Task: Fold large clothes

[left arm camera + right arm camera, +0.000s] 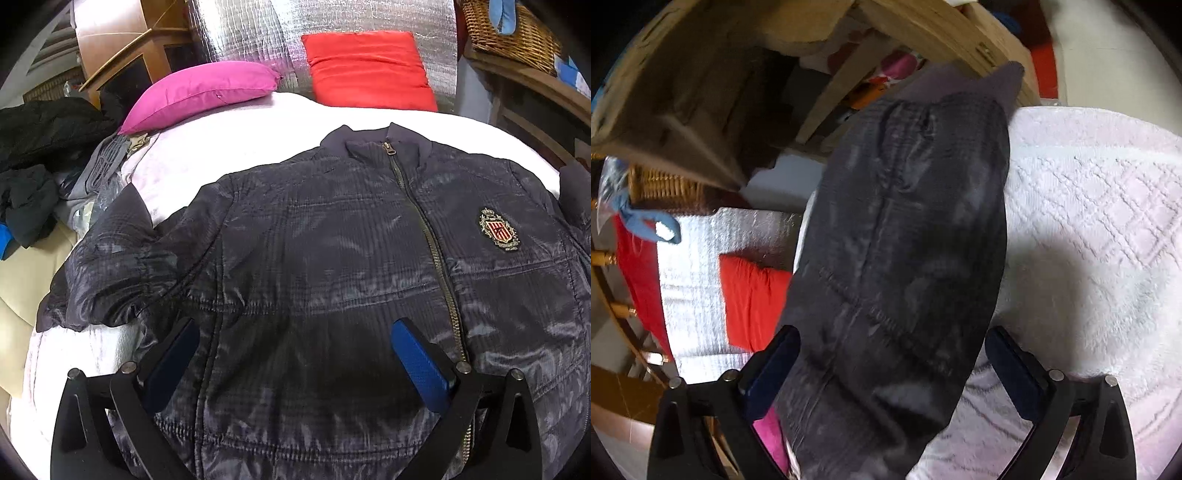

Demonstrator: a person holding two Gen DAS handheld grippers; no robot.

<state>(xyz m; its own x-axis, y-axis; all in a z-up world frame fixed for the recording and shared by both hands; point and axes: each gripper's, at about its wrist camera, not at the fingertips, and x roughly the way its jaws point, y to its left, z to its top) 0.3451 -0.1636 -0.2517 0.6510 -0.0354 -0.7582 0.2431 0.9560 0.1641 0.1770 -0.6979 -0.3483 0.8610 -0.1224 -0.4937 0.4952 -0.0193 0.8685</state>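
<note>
A dark navy quilted jacket [332, 236] lies front up and zipped on a white bed cover [221, 136], collar toward the pillows, with a crest badge [498, 229] on its chest. My left gripper [295, 326] hovers open over the jacket's lower front, left of the zipper, with its blue pads [417, 358] wide apart. In the right wrist view, one jacket sleeve [905, 240] runs lengthwise between the spread fingers of my right gripper [893, 338], its ribbed cuff [997, 85] at the far end. The fingers do not pinch the sleeve.
A pink pillow [207, 92] and a red pillow [369, 70] lean on a silver foil headboard [251, 33]. Dark clothes [40, 155] are piled off the bed's left side. A wicker basket [513, 33] and wooden shelves [701, 92] stand on the right.
</note>
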